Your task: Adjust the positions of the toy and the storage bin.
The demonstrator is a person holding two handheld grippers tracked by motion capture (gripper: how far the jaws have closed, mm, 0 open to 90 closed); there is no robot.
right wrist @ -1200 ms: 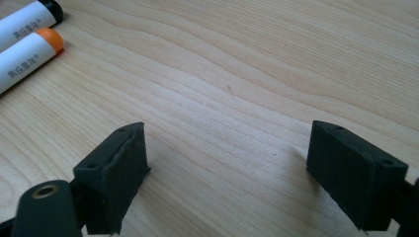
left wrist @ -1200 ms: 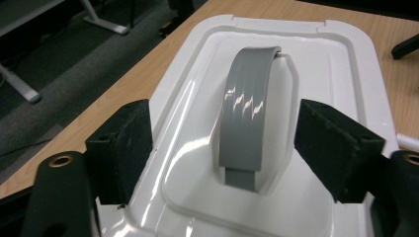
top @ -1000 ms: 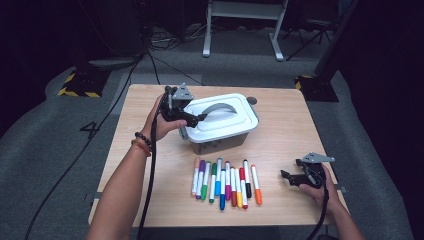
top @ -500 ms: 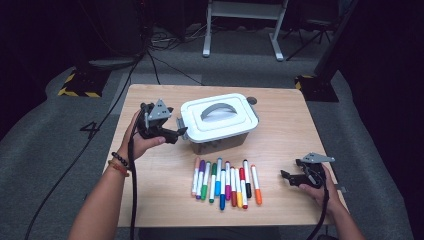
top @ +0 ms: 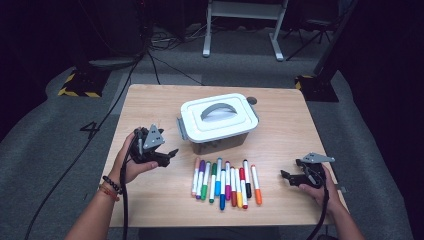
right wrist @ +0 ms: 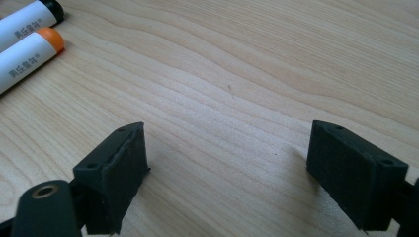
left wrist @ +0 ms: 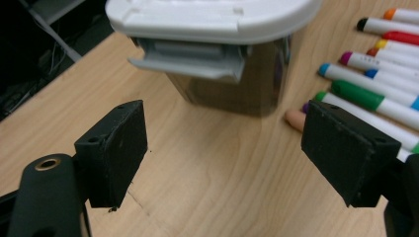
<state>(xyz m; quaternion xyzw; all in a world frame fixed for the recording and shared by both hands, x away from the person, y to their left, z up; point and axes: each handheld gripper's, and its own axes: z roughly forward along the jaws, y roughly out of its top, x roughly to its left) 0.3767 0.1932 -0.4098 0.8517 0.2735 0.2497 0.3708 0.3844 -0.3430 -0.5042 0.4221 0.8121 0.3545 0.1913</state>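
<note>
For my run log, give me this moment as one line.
left hand-held gripper: open, empty | right hand-held gripper: open, empty | box: lid on | markers: on table

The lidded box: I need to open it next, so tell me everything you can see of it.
The lidded box is a small rounded-rectangular container with a white lid that looks like plastic and a dark, see-through body. A grey arched handle lies flat in a recess on the lid. A grey latch on the end wall sticks outward, flipped up off the wall. The lid sits level on the body. The box stands upright mid-table, just behind the row of markers, and nothing touches it.
</note>
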